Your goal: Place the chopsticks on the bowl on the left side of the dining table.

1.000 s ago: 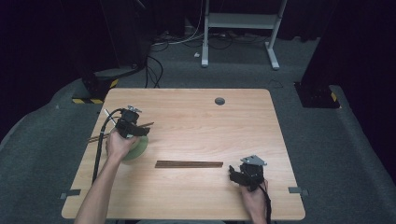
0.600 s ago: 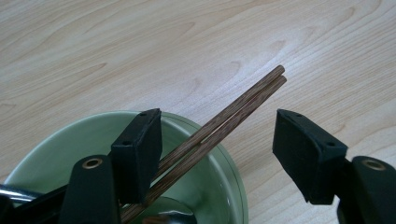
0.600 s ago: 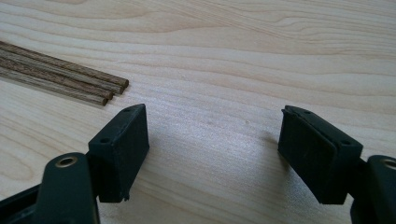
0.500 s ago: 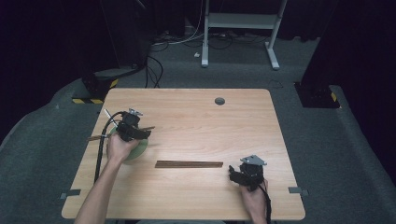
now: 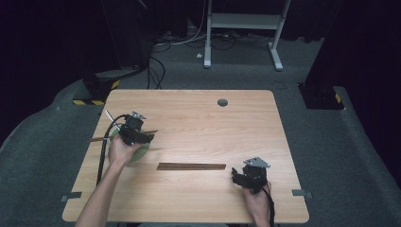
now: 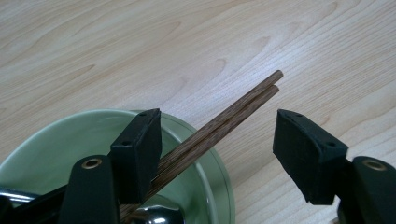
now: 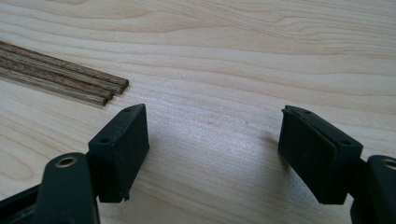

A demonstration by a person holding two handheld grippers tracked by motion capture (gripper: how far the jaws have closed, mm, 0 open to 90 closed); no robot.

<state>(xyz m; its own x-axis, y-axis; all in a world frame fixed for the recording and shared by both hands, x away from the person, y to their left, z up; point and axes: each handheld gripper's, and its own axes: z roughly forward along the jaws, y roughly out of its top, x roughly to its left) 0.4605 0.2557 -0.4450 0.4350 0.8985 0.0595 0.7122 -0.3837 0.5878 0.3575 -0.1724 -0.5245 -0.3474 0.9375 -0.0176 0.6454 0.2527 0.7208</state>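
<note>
The left tongs (image 6: 217, 149) stand spread over the green bowl (image 6: 56, 144), the chopstick pair (image 6: 224, 122) resting across its rim; lift clear gently; the right tongs (image 7: 212, 154) gape near the spare chopsticks (image 7: 60, 74).

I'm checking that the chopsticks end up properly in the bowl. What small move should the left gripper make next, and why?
Probably back the left gripper straight away from the green bowl. Its fingers stand wide open, and the pair of chopsticks already leans across the bowl's rim, against one finger but unclamped. A sideways move could knock them off.
</note>
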